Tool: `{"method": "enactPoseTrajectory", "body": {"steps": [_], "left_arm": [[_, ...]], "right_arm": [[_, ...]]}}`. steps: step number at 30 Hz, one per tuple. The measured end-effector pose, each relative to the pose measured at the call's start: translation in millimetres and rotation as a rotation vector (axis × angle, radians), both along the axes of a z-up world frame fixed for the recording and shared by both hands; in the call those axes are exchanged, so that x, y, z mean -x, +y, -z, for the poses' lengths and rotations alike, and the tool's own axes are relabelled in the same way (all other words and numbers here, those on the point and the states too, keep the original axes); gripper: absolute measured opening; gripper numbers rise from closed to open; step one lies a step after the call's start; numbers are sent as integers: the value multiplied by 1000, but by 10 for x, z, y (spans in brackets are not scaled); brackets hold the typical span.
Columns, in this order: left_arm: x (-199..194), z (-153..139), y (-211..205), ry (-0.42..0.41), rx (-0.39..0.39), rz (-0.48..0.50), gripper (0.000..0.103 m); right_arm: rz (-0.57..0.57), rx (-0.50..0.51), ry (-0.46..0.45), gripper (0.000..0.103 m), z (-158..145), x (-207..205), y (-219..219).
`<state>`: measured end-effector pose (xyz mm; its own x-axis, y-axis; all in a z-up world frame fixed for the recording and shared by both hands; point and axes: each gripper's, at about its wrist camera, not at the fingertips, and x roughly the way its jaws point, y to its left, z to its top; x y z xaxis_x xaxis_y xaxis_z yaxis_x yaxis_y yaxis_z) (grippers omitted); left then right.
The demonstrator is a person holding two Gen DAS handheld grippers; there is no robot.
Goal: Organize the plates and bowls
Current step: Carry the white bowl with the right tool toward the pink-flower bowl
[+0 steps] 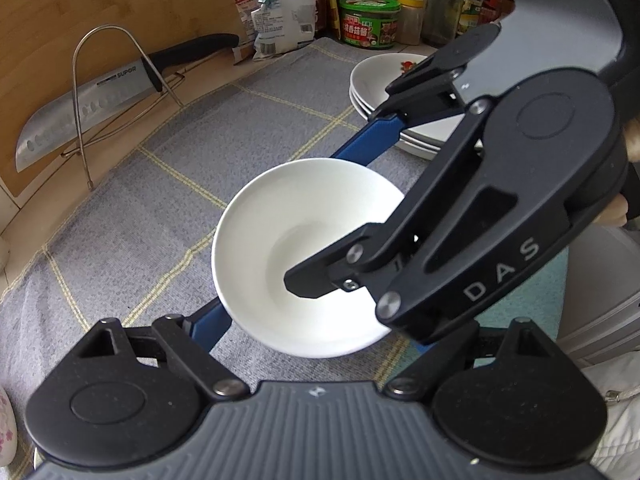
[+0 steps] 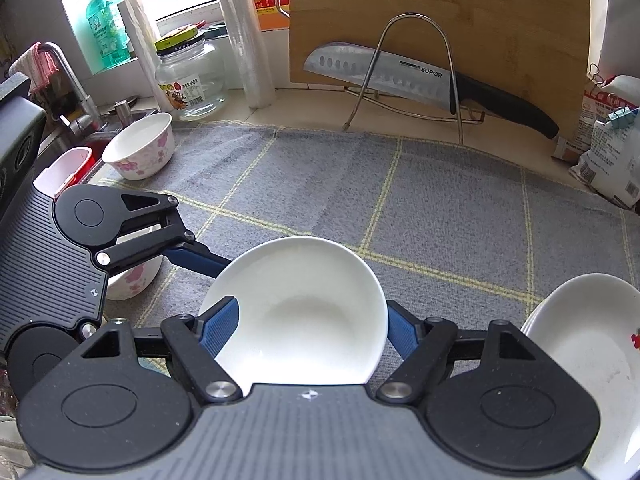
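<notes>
A small, shallow white bowl (image 1: pixel 280 220) (image 2: pixel 304 300) hangs close over the grey checked cloth (image 2: pixel 440 208); I cannot tell whether it touches the cloth. My right gripper (image 2: pixel 311 305) is shut on it, with a blue finger (image 2: pixel 218 330) on each side of its body. My left gripper (image 1: pixel 316 320) also clasps the bowl from the left: one blue finger (image 1: pixel 208 326) (image 2: pixel 196 257) lies against the rim, and the other is hidden under the right gripper's body (image 1: pixel 500 208). A stack of white plates (image 1: pixel 376 80) (image 2: pixel 588 344) lies to the right.
Two flowered bowls (image 2: pixel 140 148) (image 2: pixel 134 278) stand at the left by the sink and tap (image 2: pixel 68 80). A knife (image 2: pixel 380 76) in a wire rack leans on a wooden board (image 2: pixel 500 20) at the back. Jars, bottles and bags line the wall (image 1: pixel 368 20).
</notes>
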<state>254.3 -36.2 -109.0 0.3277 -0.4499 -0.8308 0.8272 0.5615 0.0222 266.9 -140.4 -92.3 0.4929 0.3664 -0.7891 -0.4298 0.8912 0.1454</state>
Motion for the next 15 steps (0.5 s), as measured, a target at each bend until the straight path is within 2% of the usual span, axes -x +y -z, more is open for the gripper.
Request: {"method": "enactPoseTrajectory", "body": {"steps": [15], "left_arm": [[-46, 1, -1, 2, 2, -11, 90]], "right_arm": [[7, -14, 10, 83, 31, -57, -12]]}}
